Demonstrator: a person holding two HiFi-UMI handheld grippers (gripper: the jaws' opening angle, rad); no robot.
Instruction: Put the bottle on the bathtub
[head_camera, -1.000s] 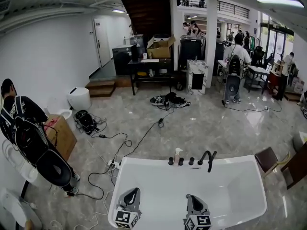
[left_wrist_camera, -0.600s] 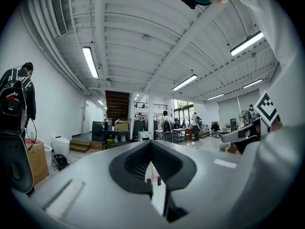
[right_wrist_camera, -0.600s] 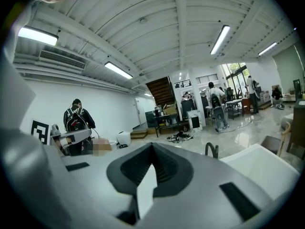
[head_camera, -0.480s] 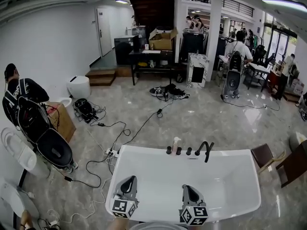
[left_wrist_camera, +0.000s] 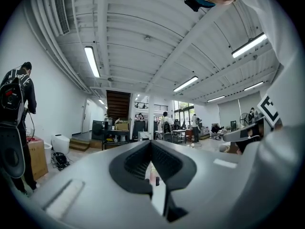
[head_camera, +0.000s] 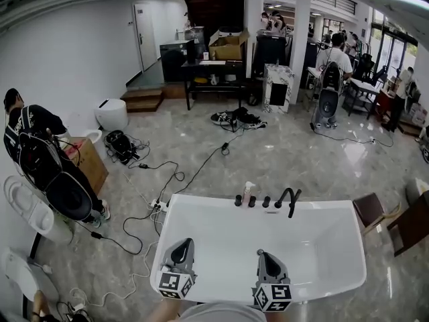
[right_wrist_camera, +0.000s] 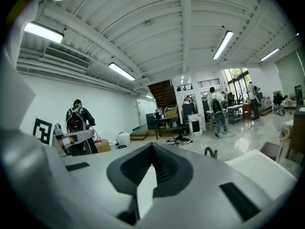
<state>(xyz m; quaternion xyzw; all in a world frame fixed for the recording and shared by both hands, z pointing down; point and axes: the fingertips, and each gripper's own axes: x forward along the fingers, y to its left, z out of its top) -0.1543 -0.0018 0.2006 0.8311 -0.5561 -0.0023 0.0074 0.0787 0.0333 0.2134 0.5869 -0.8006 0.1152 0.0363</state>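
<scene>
A small pale bottle point(head_camera: 248, 192) with a pump top stands upright on the far rim of the white bathtub point(head_camera: 201, 206), beside black tap knobs and a black faucet point(head_camera: 289, 198). My left gripper point(head_camera: 182, 247) and right gripper point(head_camera: 267, 259) hover over the tub's near side, well short of the bottle. Both are shut with nothing in them. In the left gripper view the closed jaws leave a thin slit, and the bottle point(left_wrist_camera: 152, 174) shows small through it. The right gripper view shows the closed jaws, the faucet point(right_wrist_camera: 209, 151) and the tub's rim point(right_wrist_camera: 259, 168).
Black cables point(head_camera: 167, 180) run across the marble floor left of the tub. A person with a backpack point(head_camera: 33, 153) stands at the left by a cardboard box point(head_camera: 87, 166) and a toilet point(head_camera: 23, 203). A brown stool point(head_camera: 369, 210) stands right of the tub.
Both grippers sit a little higher in the head view, farther over the tub. The view has shifted slightly. The bottle has not moved on the rim.
</scene>
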